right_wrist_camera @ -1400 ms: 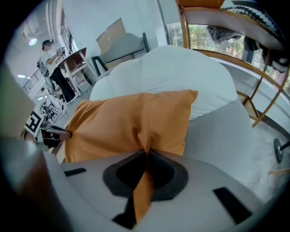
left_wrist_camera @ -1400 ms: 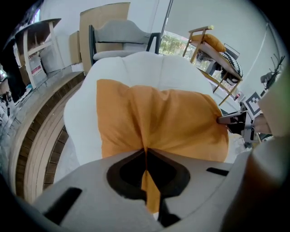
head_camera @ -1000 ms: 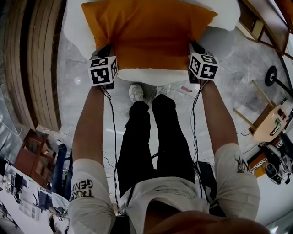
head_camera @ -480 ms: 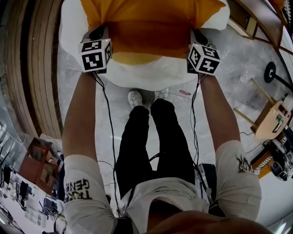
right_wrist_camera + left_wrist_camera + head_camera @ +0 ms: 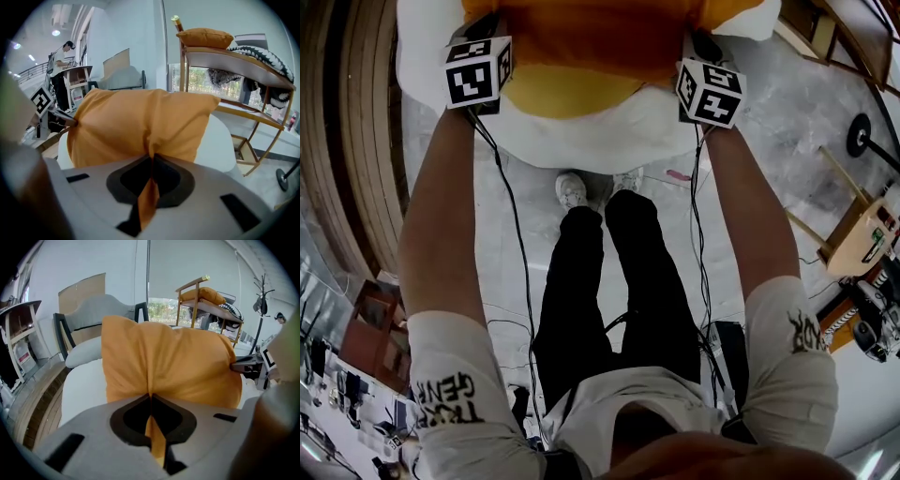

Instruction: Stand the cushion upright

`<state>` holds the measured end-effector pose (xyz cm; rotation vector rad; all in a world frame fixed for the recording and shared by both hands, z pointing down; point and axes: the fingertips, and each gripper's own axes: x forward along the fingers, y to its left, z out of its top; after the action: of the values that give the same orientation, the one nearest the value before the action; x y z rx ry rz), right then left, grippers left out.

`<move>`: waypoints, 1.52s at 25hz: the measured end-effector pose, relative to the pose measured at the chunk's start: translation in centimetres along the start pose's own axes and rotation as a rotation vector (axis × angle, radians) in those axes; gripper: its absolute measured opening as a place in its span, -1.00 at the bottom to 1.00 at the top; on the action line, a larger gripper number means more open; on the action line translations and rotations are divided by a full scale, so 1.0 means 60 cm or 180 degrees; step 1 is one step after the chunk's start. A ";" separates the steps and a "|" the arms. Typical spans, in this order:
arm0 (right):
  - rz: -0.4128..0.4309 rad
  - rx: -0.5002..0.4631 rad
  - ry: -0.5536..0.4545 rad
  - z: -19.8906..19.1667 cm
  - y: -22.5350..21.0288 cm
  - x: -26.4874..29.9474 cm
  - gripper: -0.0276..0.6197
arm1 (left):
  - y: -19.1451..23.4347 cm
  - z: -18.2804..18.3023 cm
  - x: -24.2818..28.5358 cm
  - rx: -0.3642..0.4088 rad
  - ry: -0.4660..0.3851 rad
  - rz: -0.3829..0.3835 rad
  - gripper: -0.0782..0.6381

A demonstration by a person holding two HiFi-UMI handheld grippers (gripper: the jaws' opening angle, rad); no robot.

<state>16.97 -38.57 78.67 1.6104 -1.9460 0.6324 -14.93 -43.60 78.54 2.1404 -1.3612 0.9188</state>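
**Q:** What are the grippers holding?
**A:** The left gripper (image 5: 151, 399) and right gripper (image 5: 151, 161) are each clenched on a pinch of orange cloth. Both grips are along the near edge of the cushion (image 5: 581, 42), at 11 and 1 o'clock in the head view.

**Q:** How will it handle?
**A:** Probably light, soft and floppy. Loose cloth may slip, so the corners or seam look like the surest hold.

**Q:** Where is it, and how does it lie?
**A:** On the white seat (image 5: 600, 131) at 12 o'clock, broad face toward the grippers. Its long axis runs 9 to 3 o'clock, and it seems tipped up before a grey chair back (image 5: 101, 310).
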 end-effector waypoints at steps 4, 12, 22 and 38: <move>0.0058 0.0071 -0.0032 -0.001 0.002 0.003 -0.81 | 0.006 0.000 0.005 0.0001 -0.0029 -0.0006 -0.71; -0.0030 0.0502 -0.0073 -0.005 -0.016 -0.001 -0.58 | 0.011 0.000 0.000 -0.0287 -0.0146 0.0028 -0.25; 0.0029 0.0396 -0.0204 0.025 0.009 -0.086 -0.25 | -0.058 0.010 -0.095 -0.0313 -0.0227 0.0085 -0.47; 0.0178 0.0392 -0.0664 0.205 0.157 -0.338 -0.83 | -0.142 0.138 -0.359 -0.0899 -0.0646 0.0195 -0.71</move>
<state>9.41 -30.02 55.81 1.7633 -2.1453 0.6393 -11.08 -32.30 57.07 2.0245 -1.5585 0.5038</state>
